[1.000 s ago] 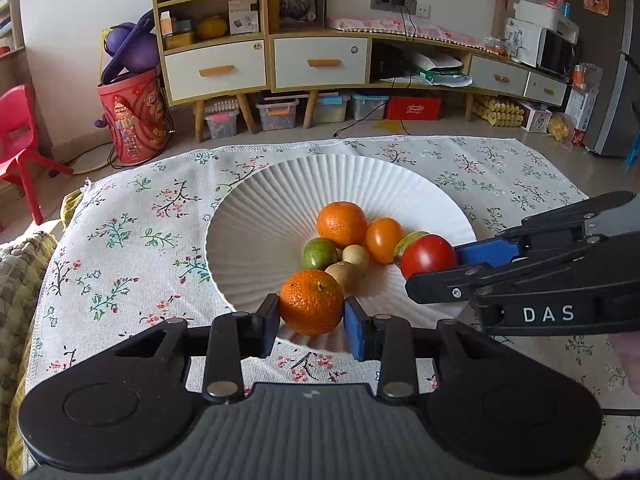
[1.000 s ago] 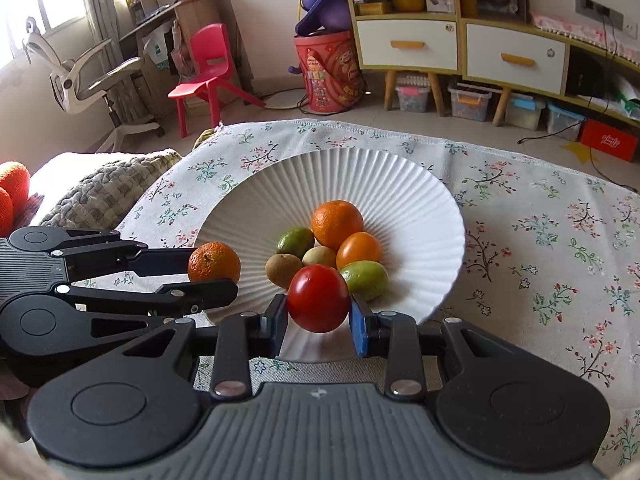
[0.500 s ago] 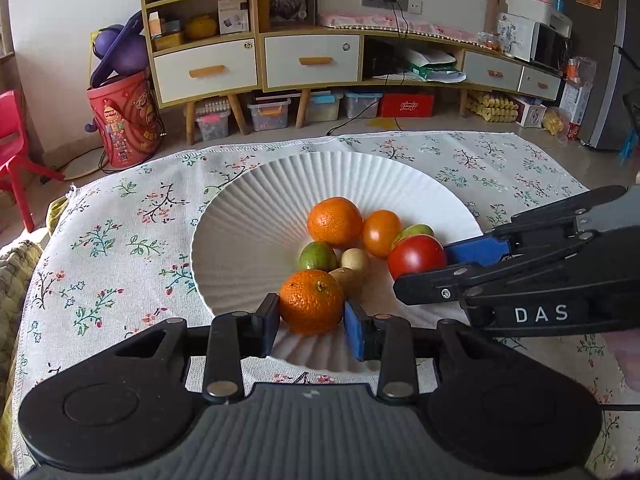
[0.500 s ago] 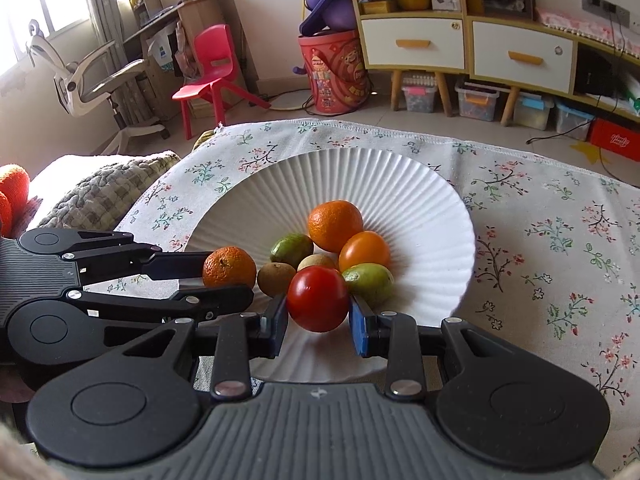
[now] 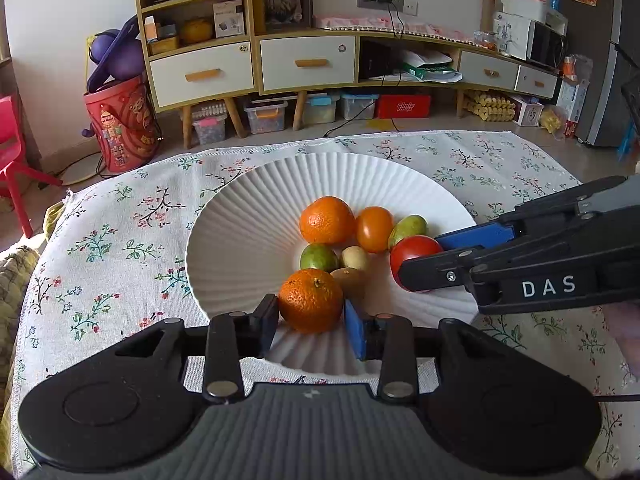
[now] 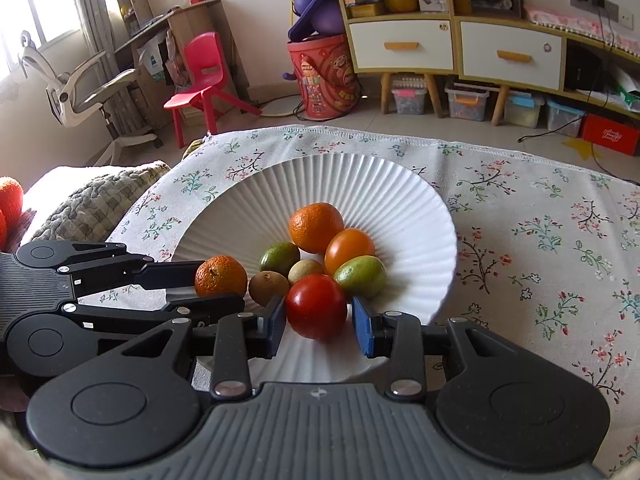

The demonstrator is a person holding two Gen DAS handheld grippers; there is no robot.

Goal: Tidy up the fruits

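Here the table (image 5: 120,248) wears a flowered cloth, and on it sits a wide white ribbed plate (image 5: 248,216) with the fruit gathered in its hollow. The left gripper (image 5: 311,322) reaches over the near rim with its jaws parted around a mandarin (image 5: 311,300); a sliver of gap shows on the blue pad side, so the fruit sits between the fingers rather than squeezed. From the right wrist view, the right gripper (image 6: 319,320) has its jaws spread about a red tomato (image 6: 316,306), clear space on either side, the tomato resting on the plate. Behind these lie a larger orange (image 5: 327,220), an orange-coloured tomato (image 5: 374,229), two greenish fruits (image 6: 361,276) (image 6: 280,258), a brown kiwi (image 6: 268,288) touching the mandarin's side, and a small pale fruit (image 5: 354,258) in the middle of the cluster.
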